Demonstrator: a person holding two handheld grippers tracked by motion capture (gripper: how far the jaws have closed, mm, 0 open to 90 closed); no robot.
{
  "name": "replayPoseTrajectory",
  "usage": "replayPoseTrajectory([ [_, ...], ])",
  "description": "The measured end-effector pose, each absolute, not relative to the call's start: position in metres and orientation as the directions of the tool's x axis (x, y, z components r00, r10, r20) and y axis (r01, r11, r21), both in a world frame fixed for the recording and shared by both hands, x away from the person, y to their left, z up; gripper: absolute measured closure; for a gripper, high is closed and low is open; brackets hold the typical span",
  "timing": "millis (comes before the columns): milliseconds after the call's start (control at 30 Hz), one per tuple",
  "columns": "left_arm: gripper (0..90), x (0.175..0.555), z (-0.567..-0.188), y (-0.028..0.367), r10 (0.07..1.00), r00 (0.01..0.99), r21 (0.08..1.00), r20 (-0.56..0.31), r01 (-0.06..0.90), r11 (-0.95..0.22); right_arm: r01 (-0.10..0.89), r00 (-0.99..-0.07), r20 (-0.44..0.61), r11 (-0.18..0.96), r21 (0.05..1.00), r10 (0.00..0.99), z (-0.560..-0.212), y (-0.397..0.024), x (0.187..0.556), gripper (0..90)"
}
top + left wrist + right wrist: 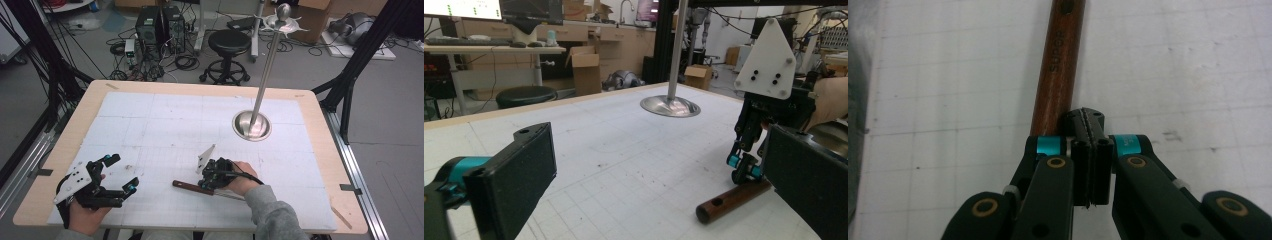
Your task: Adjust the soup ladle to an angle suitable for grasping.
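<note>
Wooden handle (186, 187), one only, is lying on the desk (320, 150) beside the right gripper (1089, 125), whose jaws are pressing together, empty. One left gripper (121, 172) is resting with jaws wide.

Grey concrete floor (390, 100), strewn with black cables (185, 62). Round black padded stool on castors (228, 42) stands behind the wood-edged surface (75, 120). Two black computer towers (160, 25) sit on the floor. Brown cardboard boxes (586, 70) and wooden cabinets (589, 35) line the far wall. Black metal frame struts (367, 45) flank both sides.
</note>
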State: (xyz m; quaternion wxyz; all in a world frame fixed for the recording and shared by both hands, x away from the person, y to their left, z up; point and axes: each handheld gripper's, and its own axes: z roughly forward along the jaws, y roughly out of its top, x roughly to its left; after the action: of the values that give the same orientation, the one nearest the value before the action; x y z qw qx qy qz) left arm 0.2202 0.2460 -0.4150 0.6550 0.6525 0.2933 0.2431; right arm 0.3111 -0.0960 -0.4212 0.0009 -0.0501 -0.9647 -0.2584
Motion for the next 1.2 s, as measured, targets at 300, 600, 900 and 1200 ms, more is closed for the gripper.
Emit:
replayPoseTrajectory([
  [300,1.9,0.220,-0.414,0.246,0.700,0.711,0.998,-0.066,0.062,0.031,0.053,-0.999,0.013,0.872,0.488,0.053,-0.420,-0.088,0.301,90.0],
  [600,1.9,0.220,-0.415,0.246,0.699,0.712,0.997,-0.068,0.065,0.031,0.078,-0.993,-0.024,0.803,0.591,0.114,-0.404,-0.108,0.298,89.4],
  [900,1.9,0.221,-0.416,0.245,0.702,0.709,0.997,-0.067,0.070,0.024,0.083,-0.987,-0.040,0.697,0.712,0.159,-0.382,-0.144,0.280,84.9],
  [1200,1.9,0.222,-0.416,0.243,0.696,0.715,0.997,-0.069,0.074,0.023,0.137,-0.973,-0.018,0.633,0.762,0.231,-0.377,-0.178,0.273,48.3],
])
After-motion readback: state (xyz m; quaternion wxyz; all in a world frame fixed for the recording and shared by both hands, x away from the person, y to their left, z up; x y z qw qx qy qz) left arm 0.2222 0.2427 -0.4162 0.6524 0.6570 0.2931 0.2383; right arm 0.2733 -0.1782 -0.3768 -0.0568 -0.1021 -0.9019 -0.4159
